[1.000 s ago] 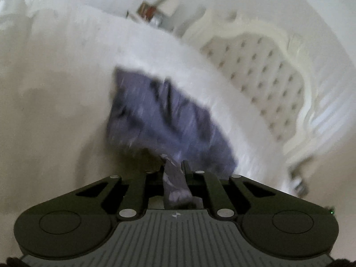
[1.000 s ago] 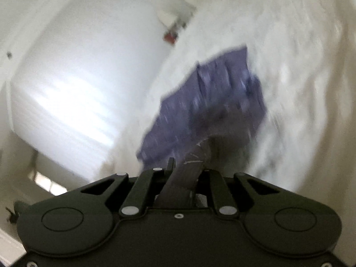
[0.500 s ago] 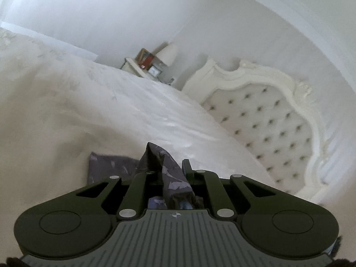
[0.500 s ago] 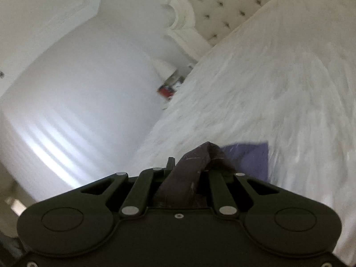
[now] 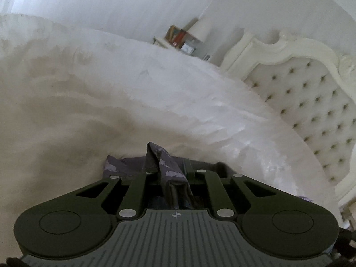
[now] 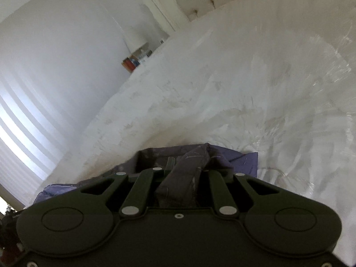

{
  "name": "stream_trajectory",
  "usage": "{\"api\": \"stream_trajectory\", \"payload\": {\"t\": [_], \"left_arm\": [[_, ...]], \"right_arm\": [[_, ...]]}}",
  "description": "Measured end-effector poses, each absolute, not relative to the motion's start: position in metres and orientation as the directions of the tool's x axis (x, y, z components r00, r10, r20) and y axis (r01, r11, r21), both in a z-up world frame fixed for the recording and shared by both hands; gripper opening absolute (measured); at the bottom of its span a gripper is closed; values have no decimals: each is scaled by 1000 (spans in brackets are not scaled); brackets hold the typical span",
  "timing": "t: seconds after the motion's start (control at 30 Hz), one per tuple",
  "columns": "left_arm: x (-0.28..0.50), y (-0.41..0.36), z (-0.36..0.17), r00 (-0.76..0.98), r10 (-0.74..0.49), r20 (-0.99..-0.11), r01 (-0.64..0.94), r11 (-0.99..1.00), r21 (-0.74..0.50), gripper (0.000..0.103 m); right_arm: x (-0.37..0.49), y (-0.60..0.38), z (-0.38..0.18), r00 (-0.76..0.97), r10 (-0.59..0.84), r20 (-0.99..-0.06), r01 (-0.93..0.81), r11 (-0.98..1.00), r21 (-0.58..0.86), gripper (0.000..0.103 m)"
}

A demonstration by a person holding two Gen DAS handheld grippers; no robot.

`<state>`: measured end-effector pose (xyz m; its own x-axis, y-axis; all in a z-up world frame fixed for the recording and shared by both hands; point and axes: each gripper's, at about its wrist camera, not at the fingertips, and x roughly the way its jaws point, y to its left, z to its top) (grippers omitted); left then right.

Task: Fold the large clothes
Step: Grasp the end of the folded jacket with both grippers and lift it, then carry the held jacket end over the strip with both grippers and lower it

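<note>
A dark purple patterned garment lies low on the white bed, mostly hidden under both gripper bodies. My left gripper is shut on a bunched fold of it that sticks up between the fingers. My right gripper is shut on another fold of the same garment, whose edge spreads flat to the right and lower left on the bedspread.
The white bedspread fills most of both views. A cream tufted headboard stands at the right in the left wrist view. A nightstand with a lamp and books is behind the bed; another nightstand is by the wall.
Both grippers have dropped from holding the garment hanging in the air to low over the bed. The garment now lies on the bedspread beneath them. Both grips stay shut.
</note>
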<state>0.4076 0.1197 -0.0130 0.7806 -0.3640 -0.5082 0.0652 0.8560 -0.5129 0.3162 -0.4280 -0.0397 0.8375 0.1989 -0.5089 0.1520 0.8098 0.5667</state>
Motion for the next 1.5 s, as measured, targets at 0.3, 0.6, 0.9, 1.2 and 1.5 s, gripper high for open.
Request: {"api": "stream_trajectory", "payload": {"t": [0.3,0.6,0.9,1.2,1.5], "left_arm": [[413,136,-21,762,-449,-467,48,758,-651,31],[384,121,34,830,-416,-370,184,832,-523,103],[350,43,47,769,-395,-503,306,918,-253,103],[369,-3,-5,720,-270,-639,321,946,-39,103],[404,51,-36,703,-210,-679,184,977,-111,103]], "right_arm": [[330,-436,-56,833,246,-496,155,757,635,25],[314,-427,-23,883,255,-394,48,787,615,93],[294,-363,7,861,205,-465,-32,935,354,100],[315,-273,-24,770,181,-612,-165,983,84,99],[348,-350,-67,745,-19,-666,167,973,159,101]]}}
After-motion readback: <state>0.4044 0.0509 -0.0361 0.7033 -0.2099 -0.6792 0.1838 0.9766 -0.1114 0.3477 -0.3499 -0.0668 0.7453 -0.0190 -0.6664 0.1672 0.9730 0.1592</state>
